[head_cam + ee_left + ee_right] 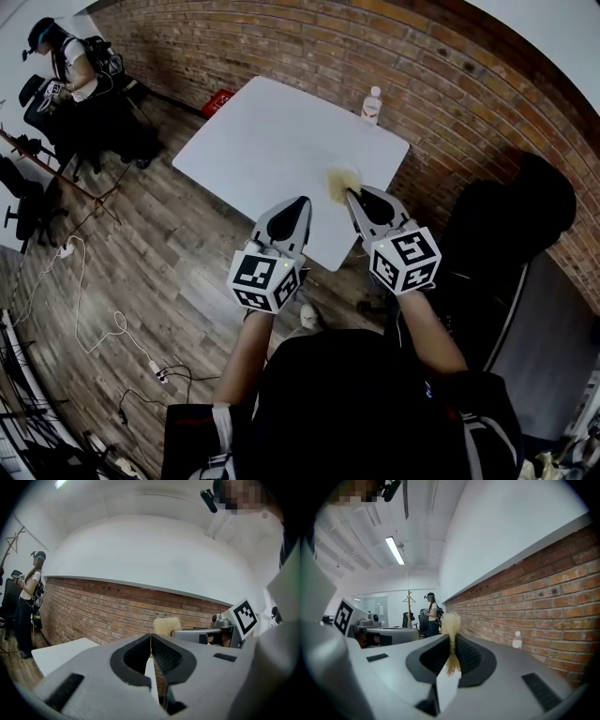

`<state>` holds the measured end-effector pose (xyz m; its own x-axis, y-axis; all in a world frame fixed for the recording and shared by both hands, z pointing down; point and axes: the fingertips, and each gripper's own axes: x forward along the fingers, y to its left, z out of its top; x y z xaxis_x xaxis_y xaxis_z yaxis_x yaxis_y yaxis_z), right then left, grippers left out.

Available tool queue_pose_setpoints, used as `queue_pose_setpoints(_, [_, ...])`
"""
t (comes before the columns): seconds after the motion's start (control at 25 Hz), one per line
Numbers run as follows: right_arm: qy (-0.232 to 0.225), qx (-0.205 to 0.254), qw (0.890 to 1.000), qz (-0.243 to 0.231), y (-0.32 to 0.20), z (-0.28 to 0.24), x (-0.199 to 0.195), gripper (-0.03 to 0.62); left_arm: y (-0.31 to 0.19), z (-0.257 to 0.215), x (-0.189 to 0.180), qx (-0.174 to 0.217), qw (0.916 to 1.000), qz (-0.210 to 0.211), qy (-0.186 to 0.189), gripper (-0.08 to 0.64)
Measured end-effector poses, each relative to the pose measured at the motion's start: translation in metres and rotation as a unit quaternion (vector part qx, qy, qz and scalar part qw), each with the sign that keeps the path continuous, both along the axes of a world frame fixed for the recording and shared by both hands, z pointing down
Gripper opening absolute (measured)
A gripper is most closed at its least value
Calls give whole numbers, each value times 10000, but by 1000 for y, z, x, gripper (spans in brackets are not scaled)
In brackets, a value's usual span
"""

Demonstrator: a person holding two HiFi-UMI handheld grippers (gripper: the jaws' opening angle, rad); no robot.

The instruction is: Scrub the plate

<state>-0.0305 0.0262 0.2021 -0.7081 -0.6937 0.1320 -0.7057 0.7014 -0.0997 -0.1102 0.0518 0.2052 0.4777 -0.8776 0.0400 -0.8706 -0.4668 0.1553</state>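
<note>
Right gripper (352,195) pinches the straw-coloured scrubber (341,180), left gripper (302,202) jaws pressed together on nothing, both near the white tabletop (272,141), no plate in sight: best find it first, then steady it left-handed.

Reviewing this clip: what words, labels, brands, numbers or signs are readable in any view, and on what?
No text can be read in any view.
The label on the bottle: too small to read.
Side of the red box: too small and blurred to show any print.
The left marker cube and right marker cube: black-and-white square patterns only, no letters or numbers.
</note>
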Motion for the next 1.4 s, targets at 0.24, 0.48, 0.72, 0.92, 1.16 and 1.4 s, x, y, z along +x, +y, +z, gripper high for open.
queue_pose_setpoints(0.24, [47, -130, 9997, 200, -32, 7, -10, 44, -29, 9, -11, -123, 9997, 207, 68, 20])
queue_pose_setpoints(0.48, [97, -257, 9989, 383, -57, 21, -19, 44, -59, 23, -23, -222, 9990, 389, 22, 20])
queue_pose_setpoints(0.72, [173, -402, 9978, 503, -67, 35, -15, 44, -70, 36, -17, -344, 9972, 645, 169, 20])
queue_pose_setpoints(0.92, [222, -587, 9965, 548, -72, 51, -11, 43, -77, 52, -14, -532, 9957, 729, 185, 20])
queue_pose_setpoints(1.16, [249, -823, 9947, 570, -87, 72, -2, 44, -95, 74, -8, -762, 9941, 760, 154, 20])
queue_pose_setpoints(1.4, [319, -1057, 9923, 569, -107, 92, 11, 44, -120, 100, 6, -995, 9908, 921, 50, 20])
